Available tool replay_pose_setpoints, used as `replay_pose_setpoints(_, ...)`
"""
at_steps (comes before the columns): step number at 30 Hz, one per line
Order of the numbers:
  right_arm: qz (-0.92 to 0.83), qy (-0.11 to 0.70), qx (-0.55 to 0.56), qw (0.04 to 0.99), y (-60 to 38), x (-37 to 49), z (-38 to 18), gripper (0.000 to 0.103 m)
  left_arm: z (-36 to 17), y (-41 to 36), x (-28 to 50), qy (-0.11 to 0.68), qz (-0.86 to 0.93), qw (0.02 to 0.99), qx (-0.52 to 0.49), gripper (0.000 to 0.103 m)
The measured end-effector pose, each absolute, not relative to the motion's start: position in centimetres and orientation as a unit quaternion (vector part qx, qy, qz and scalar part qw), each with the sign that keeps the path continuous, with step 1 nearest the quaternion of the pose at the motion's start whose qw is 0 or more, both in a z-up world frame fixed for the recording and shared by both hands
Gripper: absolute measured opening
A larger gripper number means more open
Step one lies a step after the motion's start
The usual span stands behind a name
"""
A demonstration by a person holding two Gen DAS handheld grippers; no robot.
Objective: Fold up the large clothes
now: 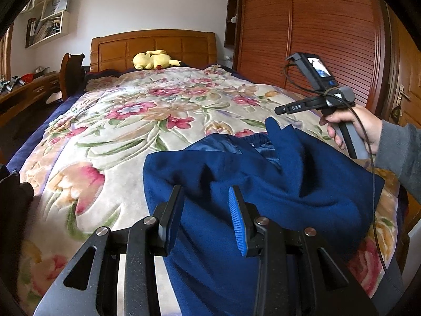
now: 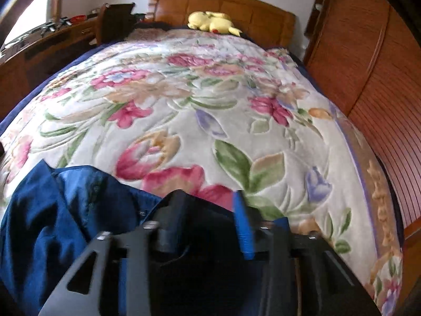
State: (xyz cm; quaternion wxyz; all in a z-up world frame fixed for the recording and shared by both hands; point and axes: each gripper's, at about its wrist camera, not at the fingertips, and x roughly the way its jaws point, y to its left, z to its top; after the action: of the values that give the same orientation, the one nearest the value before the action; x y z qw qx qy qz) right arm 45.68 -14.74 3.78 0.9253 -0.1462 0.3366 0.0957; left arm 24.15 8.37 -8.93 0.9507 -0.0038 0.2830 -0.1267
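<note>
A dark blue garment [image 1: 250, 173] lies bunched on the near end of the bed, its shiny lining showing at the far edge. My left gripper [image 1: 206, 205] is open, its fingers straddling a fold of the blue fabric without pinching it. The right gripper [image 1: 281, 110] shows in the left wrist view, held in a hand above the garment's far right part, where a peak of cloth rises toward it. In the right wrist view the right gripper [image 2: 208, 205] has its jaws apart with dark blue cloth [image 2: 52, 223] bunched between and below them; the grip itself is blurred.
The bed carries a floral blanket [image 1: 136, 121] with a yellow plush toy [image 1: 152, 59] by the wooden headboard. A wooden wardrobe [image 1: 315, 26] stands along the right side. A desk and chair [image 1: 71, 71] stand at the left.
</note>
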Motion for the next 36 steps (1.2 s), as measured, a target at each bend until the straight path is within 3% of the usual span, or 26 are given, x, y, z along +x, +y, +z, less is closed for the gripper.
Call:
replay_pose_setpoints(10, 0.258, 0.365, -0.182, 0.876, -6.7, 40.7, 1.2, 0.048, -9.2, 9.3, 24.4, 0.288, -0.113, 0.951, -0.007, 0.036)
replay_pose_setpoints(17, 0.266, 0.425, -0.220, 0.837, -4.1, 42.3, -3.6, 0.047, -9.5, 10.3, 24.5, 0.291, -0.103, 0.951, -0.008, 0.036)
replay_pose_setpoints(18, 0.263, 0.432, -0.226, 0.832, -4.0, 42.8, -4.1, 0.040, -9.5, 10.5, 24.5, 0.291, -0.102, 0.951, -0.009, 0.036)
replay_pose_setpoints(19, 0.266, 0.433, -0.234, 0.829, -3.9, 43.0, -4.3, 0.013, -9.5, 10.6, 24.5, 0.291, -0.102, 0.951, -0.010, 0.036)
replay_pose_setpoints(20, 0.273, 0.430, -0.244, 0.825, -3.3, 43.1, -4.7, 0.003, -9.5, 10.8, 24.6, 0.291, -0.101, 0.951, -0.010, 0.036)
replay_pose_setpoints(29, 0.259, 0.307, -0.260, 0.878, 0.9, 44.5, 1.3, 0.003, -9.3, 11.6, 24.4, 0.287, -0.092, 0.953, -0.017, 0.036)
replay_pose_setpoints(34, 0.269, 0.293, -0.258, 0.881, 3.6, 45.3, 2.4, 0.003, -9.2, 11.3, 24.4, 0.284, -0.097, 0.954, -0.015, 0.036)
replay_pose_setpoints(36, 0.256, 0.289, -0.244, 0.889, 3.4, 45.6, 2.9, 0.014, -9.1, 11.1, 24.3, 0.283, -0.099, 0.954, -0.013, 0.036)
